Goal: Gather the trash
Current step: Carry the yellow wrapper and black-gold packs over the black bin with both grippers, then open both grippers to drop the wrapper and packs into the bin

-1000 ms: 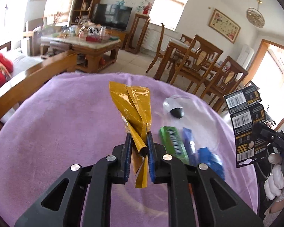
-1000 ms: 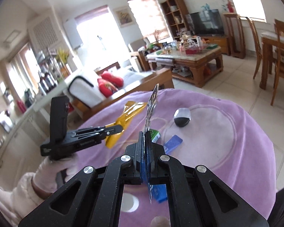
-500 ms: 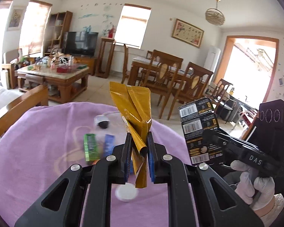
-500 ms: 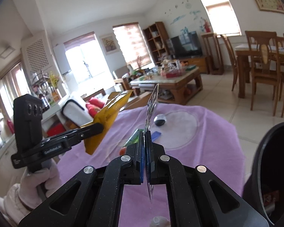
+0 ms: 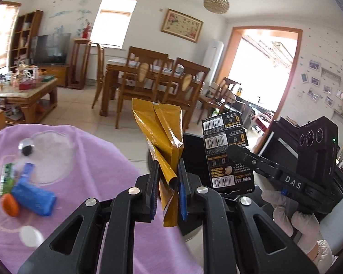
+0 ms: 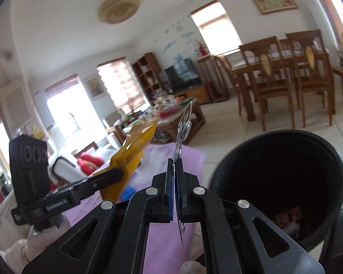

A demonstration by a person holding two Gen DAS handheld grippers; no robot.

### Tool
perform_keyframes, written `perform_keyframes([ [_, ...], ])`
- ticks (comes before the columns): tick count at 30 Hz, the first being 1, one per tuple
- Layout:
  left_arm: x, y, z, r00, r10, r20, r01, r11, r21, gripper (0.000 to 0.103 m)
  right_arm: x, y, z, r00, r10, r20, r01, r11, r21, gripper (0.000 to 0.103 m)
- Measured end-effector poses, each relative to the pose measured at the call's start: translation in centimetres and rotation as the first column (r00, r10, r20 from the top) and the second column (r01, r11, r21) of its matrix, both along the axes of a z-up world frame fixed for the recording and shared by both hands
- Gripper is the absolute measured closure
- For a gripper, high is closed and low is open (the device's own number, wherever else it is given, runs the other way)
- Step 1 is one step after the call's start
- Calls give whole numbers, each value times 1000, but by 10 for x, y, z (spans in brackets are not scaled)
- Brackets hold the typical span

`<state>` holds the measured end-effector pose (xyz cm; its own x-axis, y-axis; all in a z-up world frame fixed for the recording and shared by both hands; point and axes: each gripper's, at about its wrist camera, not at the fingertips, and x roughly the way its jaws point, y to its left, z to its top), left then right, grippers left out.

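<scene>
Two grippers, gold wrapper, battery card, bin

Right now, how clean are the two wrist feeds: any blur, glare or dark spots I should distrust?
Left wrist view: the doorway is blown out, the items on the purple cloth are motion-smeared, the gold wrapper is sharp. Right wrist view: windows glare, the room is soft, the black bin is near-black inside, straight lines bow.

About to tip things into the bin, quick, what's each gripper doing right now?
Left gripper: closed on the gold wrapper.
Right gripper: closed on the black battery card, beside the black bin.
</scene>
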<state>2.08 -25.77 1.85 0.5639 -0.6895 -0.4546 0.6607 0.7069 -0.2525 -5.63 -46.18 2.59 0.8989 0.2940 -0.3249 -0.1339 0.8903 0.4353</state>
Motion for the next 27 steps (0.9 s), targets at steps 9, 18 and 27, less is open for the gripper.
perform_keyframes([
  [9,13,-78,-31,991,-99,-88,102,994,40,87,-13,-72,-40,989,-135,-61,138,989,44,100],
  [18,27,-114,-50,984,-114,-134,125,989,74,87,2,-89,-62,974,-197,-110,199,980,6,100],
  [27,32,-126,-66,980,-103,-169,122,987,106,81,25,-94,-71,966,-219,-137,220,975,-5,99],
])
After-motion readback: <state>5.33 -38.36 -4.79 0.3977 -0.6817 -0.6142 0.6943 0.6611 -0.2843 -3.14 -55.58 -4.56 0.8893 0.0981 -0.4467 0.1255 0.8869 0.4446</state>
